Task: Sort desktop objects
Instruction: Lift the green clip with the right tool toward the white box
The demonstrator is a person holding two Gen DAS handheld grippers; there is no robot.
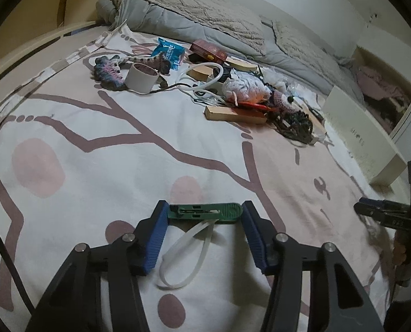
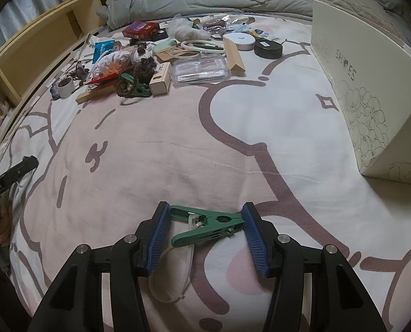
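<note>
In the left wrist view a flat green plastic clip (image 1: 205, 212) lies crosswise between the blue pads of my left gripper (image 1: 205, 213). Both pads press on its ends, and a white strap loop (image 1: 188, 251) hangs from it onto the patterned bedsheet (image 1: 122, 144). In the right wrist view my right gripper (image 2: 204, 218) is shut on a second green clip (image 2: 208, 224), seen from the side with its handles spread, and its own white loop (image 2: 172, 276) trails below. Each gripper shows at the edge of the other's view: the right gripper (image 1: 371, 211) and the left gripper (image 2: 20, 168), well apart.
A pile of clutter lies farther back: a tape roll (image 1: 141, 77), a red box (image 1: 208, 51), a wooden block (image 1: 233, 113), a clear plastic case (image 2: 201, 70), and another green clip (image 2: 135, 87). A white shoe box (image 2: 371, 83) stands to the right, a grey blanket (image 1: 205, 19) behind.
</note>
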